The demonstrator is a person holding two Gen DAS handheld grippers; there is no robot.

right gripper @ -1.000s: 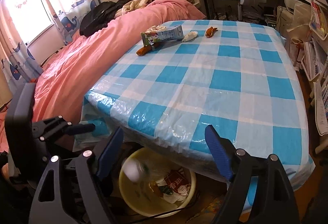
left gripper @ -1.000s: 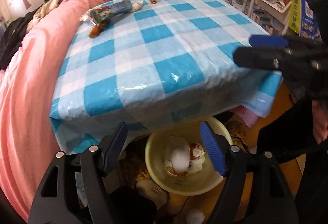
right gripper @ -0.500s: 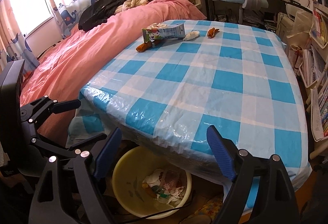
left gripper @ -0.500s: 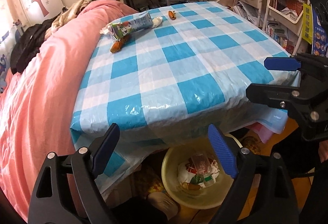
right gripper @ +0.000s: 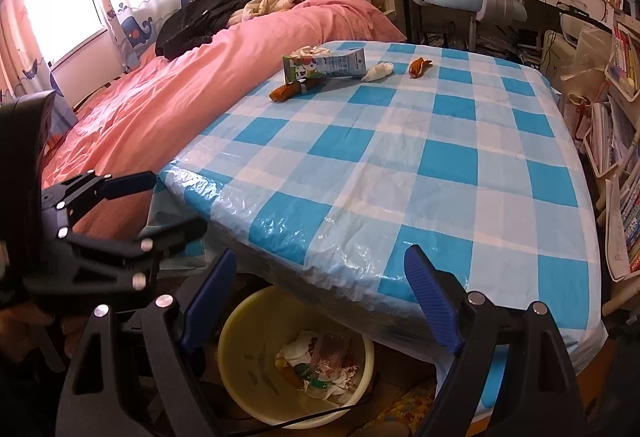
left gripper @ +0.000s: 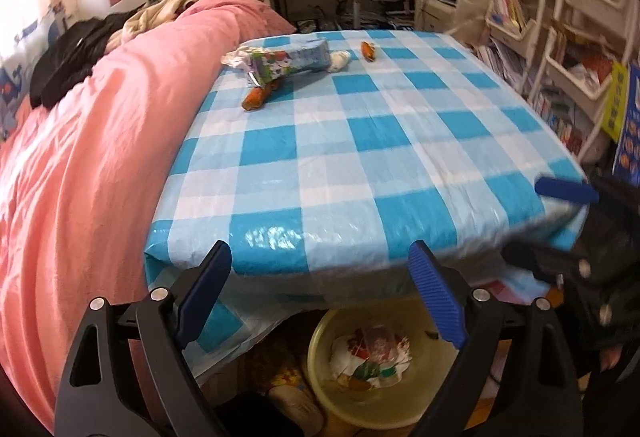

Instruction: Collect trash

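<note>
both grippers angled down, empty, above bin (right gripper: 256, 369).

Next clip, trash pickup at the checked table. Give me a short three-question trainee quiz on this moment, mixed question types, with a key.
1. True or false: the left tool is clamped on a piece of trash.
2. Multiple choice: where does the yellow bin stand? A) on the tablecloth B) on the floor below the table's near edge C) on the pink blanket
3. Short answer: which item lies on the checked tablecloth between the printed carton and the far orange-brown wrapper?

Key:
1. False: its jaws stand wide, having just been opening, with nothing between them; the right tool is empty too.
2. B
3. The crumpled white tissue.
</note>
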